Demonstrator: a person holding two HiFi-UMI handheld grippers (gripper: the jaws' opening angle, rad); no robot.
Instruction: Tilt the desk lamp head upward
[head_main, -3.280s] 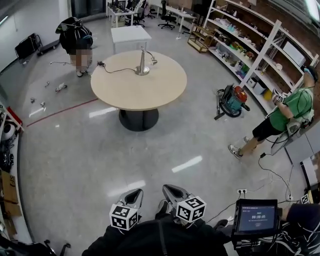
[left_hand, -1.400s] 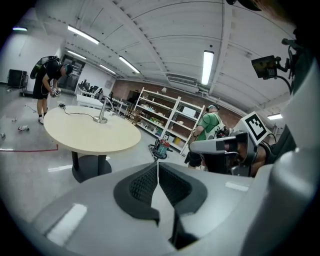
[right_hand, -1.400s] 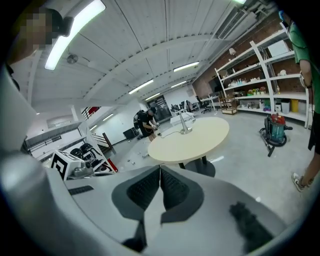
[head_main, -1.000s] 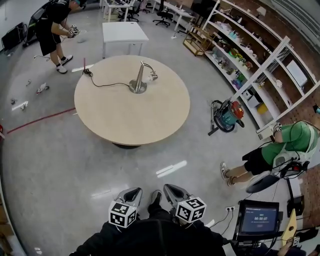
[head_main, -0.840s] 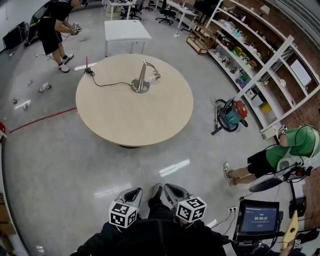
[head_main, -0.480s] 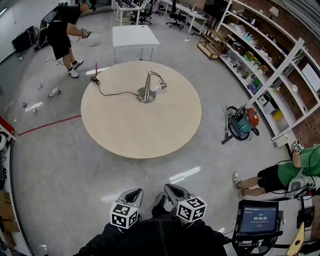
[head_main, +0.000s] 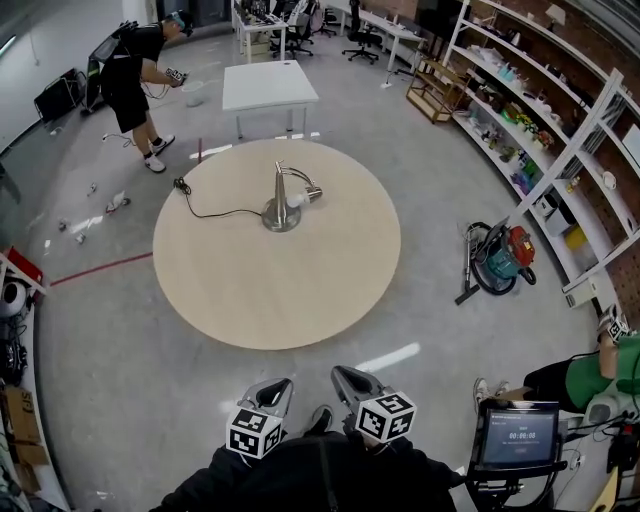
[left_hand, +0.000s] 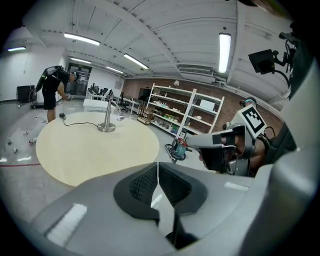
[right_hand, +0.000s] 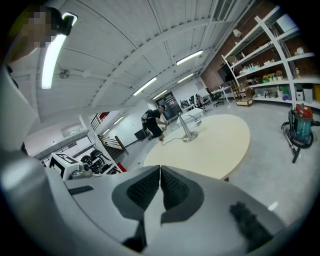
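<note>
A silver desk lamp (head_main: 281, 200) stands on a round beige table (head_main: 300, 290), its head (head_main: 309, 193) drooping to the right; a black cord (head_main: 215, 208) runs left from its base. The lamp (left_hand: 107, 120) shows small and far in the left gripper view, and the lamp (right_hand: 187, 131) likewise in the right gripper view. Both grippers are held close to my body, far short of the table. My left gripper (head_main: 276, 390) is shut with nothing in it, jaws together (left_hand: 158, 172). My right gripper (head_main: 346, 379) is also shut and empty (right_hand: 160, 176).
A person (head_main: 135, 85) bends over beyond the table at the back left. A white square table (head_main: 268, 85) stands behind. Shelving (head_main: 540, 120) lines the right wall, with a vacuum cleaner (head_main: 500, 258) on the floor. A monitor (head_main: 518, 436) sits at my right.
The view has drifted closer to the round table, which now sits nearer and lower in the picture. Both grippers stay shut in the same place by my body.
</note>
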